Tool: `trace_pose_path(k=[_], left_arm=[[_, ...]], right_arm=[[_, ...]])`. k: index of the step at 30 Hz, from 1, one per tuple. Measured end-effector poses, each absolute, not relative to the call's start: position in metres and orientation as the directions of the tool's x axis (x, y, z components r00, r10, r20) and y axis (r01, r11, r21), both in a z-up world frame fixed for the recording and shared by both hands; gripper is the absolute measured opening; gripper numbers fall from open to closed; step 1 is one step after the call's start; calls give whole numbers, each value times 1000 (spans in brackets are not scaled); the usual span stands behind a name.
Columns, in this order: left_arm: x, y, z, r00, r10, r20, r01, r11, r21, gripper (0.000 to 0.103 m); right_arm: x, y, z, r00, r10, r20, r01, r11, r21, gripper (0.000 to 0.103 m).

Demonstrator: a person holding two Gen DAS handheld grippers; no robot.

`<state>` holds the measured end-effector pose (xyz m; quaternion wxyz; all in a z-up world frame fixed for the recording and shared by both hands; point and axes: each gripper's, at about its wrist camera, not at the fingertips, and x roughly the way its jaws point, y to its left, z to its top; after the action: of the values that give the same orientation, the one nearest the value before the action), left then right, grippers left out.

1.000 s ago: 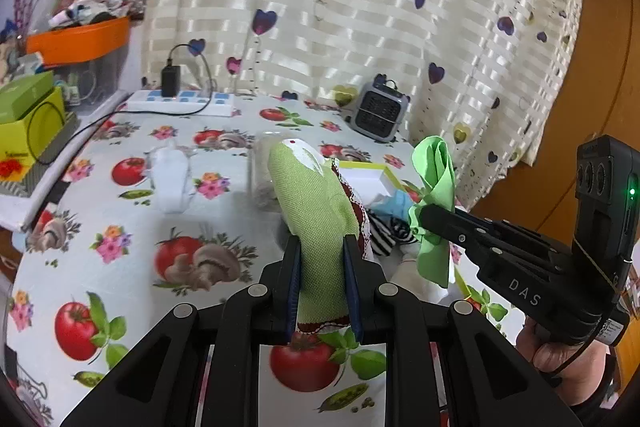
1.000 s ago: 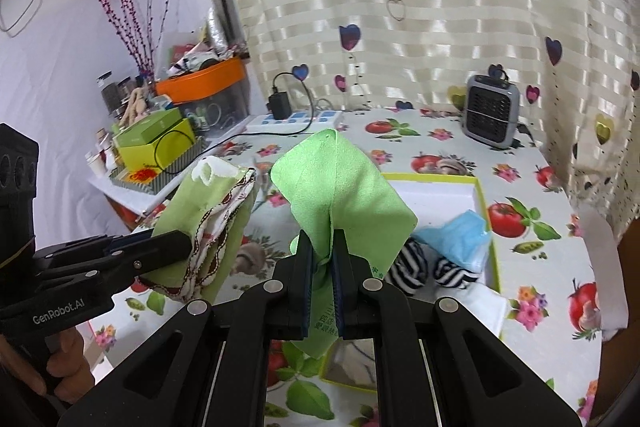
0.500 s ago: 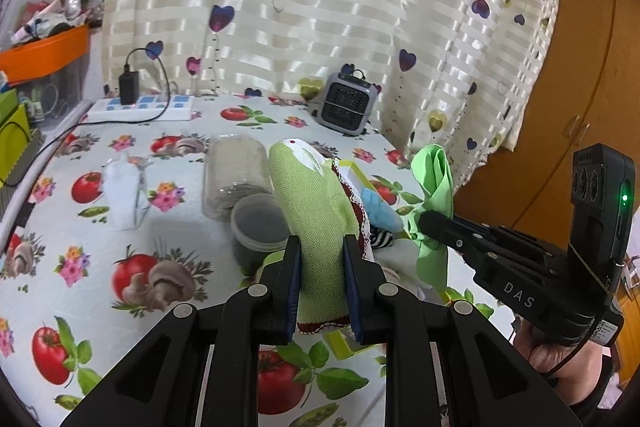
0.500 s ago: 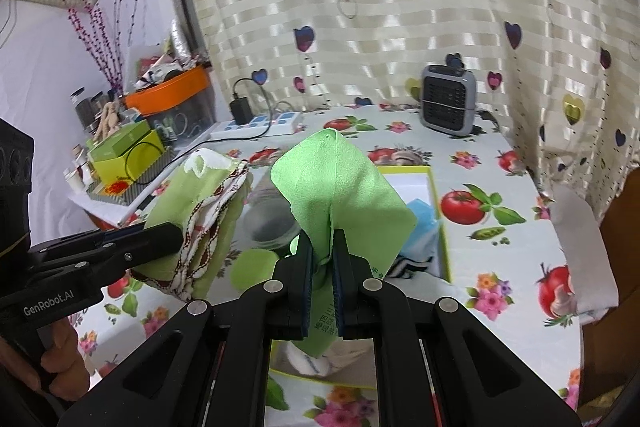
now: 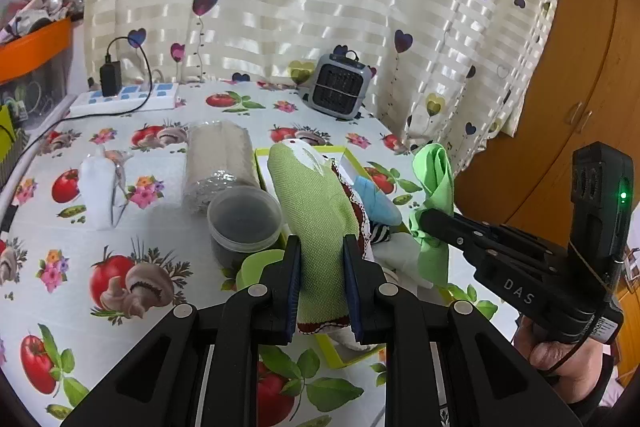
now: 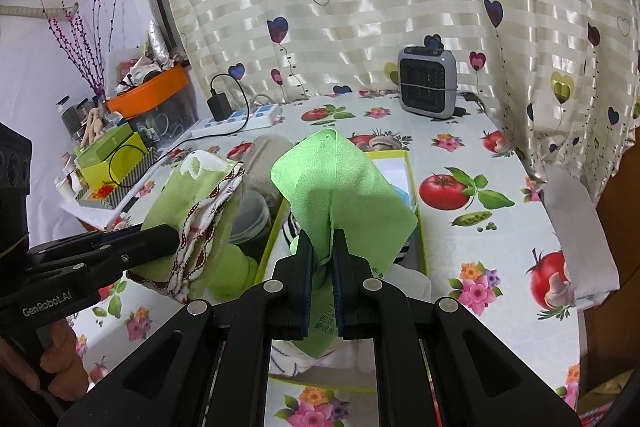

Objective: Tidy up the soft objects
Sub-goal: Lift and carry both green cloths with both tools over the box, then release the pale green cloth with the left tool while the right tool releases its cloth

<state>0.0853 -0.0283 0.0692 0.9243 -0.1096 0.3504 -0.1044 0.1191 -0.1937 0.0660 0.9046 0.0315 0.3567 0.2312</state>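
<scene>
Clamping a folded green cloth with a red-and-white patterned trim (image 5: 320, 227), the left gripper (image 5: 322, 281) has its jaws pressed against both sides of the fabric, which stands upright between the blue pads and hangs above the near edge of a yellow-green rimmed box (image 5: 348, 157). Toward three o'clock of it in the left wrist view, the right gripper (image 5: 420, 223) pinches a thin bright green cloth (image 5: 434, 183), its jaws closed on a bunched fold so that the loose part rises above and a tail hangs below. In the right wrist view this same bright green cloth (image 6: 340, 187) fans out above the nearly closed jaws of the right gripper (image 6: 322, 271), with printed characters on the flap underneath, while the left gripper (image 6: 168, 237) and its trimmed cloth (image 6: 188, 215) sit at nine o'clock. Inside the box lie a light blue cloth (image 5: 376, 199) and a black-and-white striped cloth (image 5: 378, 233), mostly hidden behind the held fabrics. Just at nine o'clock of the box stand a clear round tub with a dark filling (image 5: 244, 223) and, behind it, a wrapped beige roll (image 5: 218, 163). Farther toward nine o'clock lies a white plastic bag (image 5: 100, 191). All this rests on a surface covered with a tomato-and-mushroom print cloth (image 5: 120, 275). At twelve o'clock, a small grey fan heater (image 5: 340, 91) stands by the heart-patterned curtain (image 5: 320, 7), and a white power strip (image 5: 124, 99) lies toward eleven o'clock.
</scene>
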Motion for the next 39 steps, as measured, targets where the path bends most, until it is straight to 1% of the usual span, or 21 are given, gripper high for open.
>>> trace_pose_path(k=[14, 18, 23, 29, 30, 32, 34, 35, 36, 37, 39], left_arm=[[108, -37, 62, 712, -282, -643, 129, 953, -275, 19], [118, -37, 61, 713, -279, -644, 122, 953, -278, 19], [129, -39, 60, 709, -280, -648, 116, 952, -284, 19], [141, -41, 55, 698, -282, -658, 110, 950, -291, 19], [143, -42, 54, 696, -283, -660, 110, 950, -292, 19], [146, -43, 52, 693, -286, -662, 111, 949, -294, 19], [148, -44, 50, 689, -290, -664, 111, 948, -298, 19], [150, -45, 50, 687, -293, -665, 112, 947, -302, 19], [150, -45, 49, 686, -295, -665, 113, 946, -303, 19], [151, -46, 49, 685, -298, -664, 116, 945, -305, 19], [150, -48, 49, 684, -305, -662, 123, 943, -308, 19]], right_arm=[[155, -192, 34, 590, 419, -690, -379, 899, 221, 9], [163, -188, 29, 580, 422, -697, -392, 894, 215, 9], [180, -181, 10, 532, 426, -732, -405, 887, 222, 9], [192, -176, 3, 508, 437, -742, -418, 878, 231, 10], [192, -176, 4, 509, 438, -741, -420, 878, 230, 12], [188, -178, 7, 521, 439, -732, -425, 877, 224, 18], [184, -181, 12, 533, 441, -722, -425, 878, 222, 28], [182, -182, 13, 538, 440, -719, -424, 879, 220, 31], [180, -184, 15, 544, 437, -716, -421, 881, 217, 38], [177, -186, 18, 552, 436, -711, -419, 882, 215, 40], [175, -189, 22, 561, 434, -705, -413, 885, 216, 40]])
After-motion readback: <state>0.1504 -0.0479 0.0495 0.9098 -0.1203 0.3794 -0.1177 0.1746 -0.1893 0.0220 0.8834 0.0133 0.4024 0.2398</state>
